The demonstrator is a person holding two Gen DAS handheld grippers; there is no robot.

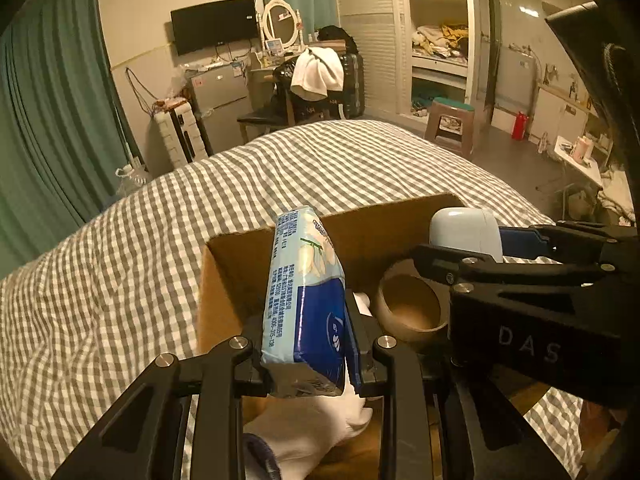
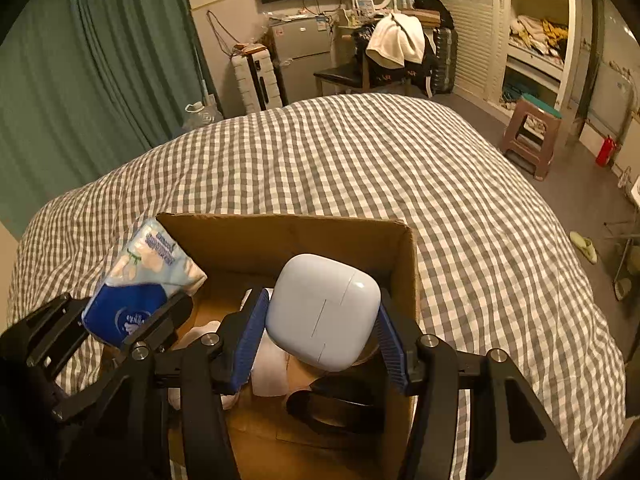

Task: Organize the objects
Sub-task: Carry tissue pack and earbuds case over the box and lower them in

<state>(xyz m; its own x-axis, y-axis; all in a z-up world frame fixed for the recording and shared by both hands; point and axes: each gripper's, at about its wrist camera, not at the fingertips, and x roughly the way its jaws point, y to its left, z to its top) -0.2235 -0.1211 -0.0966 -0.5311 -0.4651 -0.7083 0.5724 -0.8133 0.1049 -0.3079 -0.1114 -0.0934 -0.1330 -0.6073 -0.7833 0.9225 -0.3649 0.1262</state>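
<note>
Left wrist view: your left hand-held gripper [image 1: 308, 364] is closed on the lower end of a blue tissue pack [image 1: 304, 300], which stands nearly upright between the pads, most of its length projecting beyond them. It hangs over the near-left part of the open cardboard box [image 1: 236, 264] resting on the checked bed [image 1: 120, 280].

Right wrist view: your right hand-held gripper [image 2: 320, 332] is closed on a pale blue earbud case [image 2: 324, 312], pinched across its sides by the blue pads and held above the box interior, well clear of its floor.

Box contents noted: a brown tape roll [image 1: 412, 304] toward the right, a white sock [image 1: 312, 424] below the left hand-held gripper, and a white folded item [image 2: 270, 368] that I cannot identify.

Judgement: both items look ready for placing. Recommendations:
- Lower each item until it is near the box floor before opening; the case is smooth and rounded and would likely roll or bounce if dropped.
- The two hand-held grippers sit close together over the box. Place one item at a time to avoid contact.
- Set the case on bare cardboard, not on the tape roll.
- The tissue pack is soft and held by one end; expect it to tip over. Lay it flat along the left wall.
</note>
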